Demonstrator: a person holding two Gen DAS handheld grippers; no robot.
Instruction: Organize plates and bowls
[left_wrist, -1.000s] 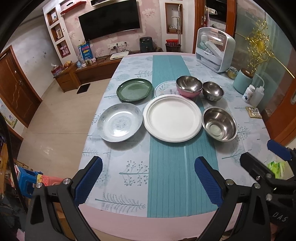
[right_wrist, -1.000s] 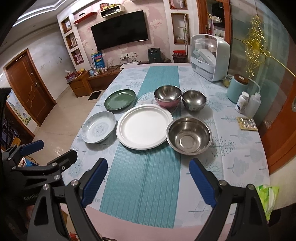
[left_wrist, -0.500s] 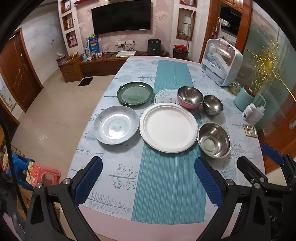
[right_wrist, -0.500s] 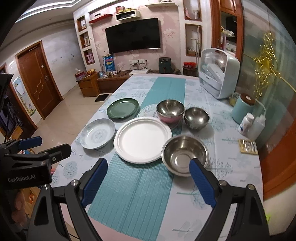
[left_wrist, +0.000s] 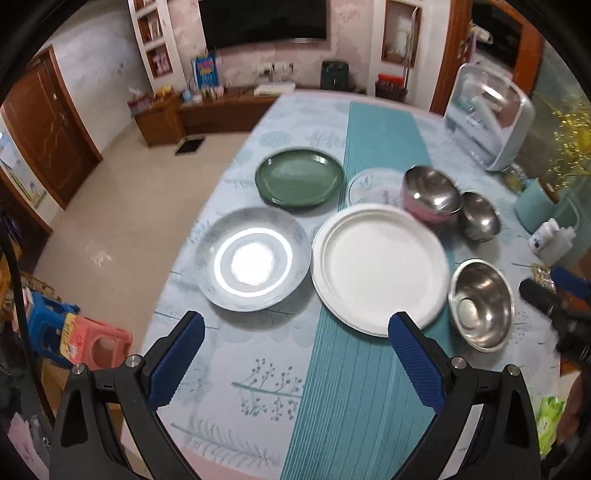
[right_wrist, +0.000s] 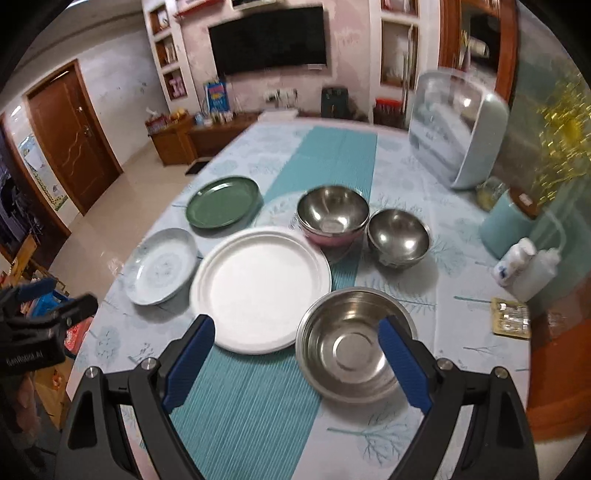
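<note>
Nearest me, my right gripper (right_wrist: 295, 354) hangs over the near table edge with its fingers spread wide, holding nothing; its right pad overlaps the large steel bowl (right_wrist: 351, 343) in view, though I cannot tell if it touches. My left gripper (left_wrist: 295, 354) is equally wide and empty, short of the pale patterned plate (left_wrist: 253, 264) and the white plate (left_wrist: 380, 267). I judge the first pickup is at hand: I'd straddle the bowl's rim with one pad inside, one outside, and close gently so the steel doesn't skid. Farther back sit the green plate (right_wrist: 221, 206), the steel bowl nested in a pink bowl (right_wrist: 332, 218), and a smaller steel bowl (right_wrist: 399, 236).
</note>
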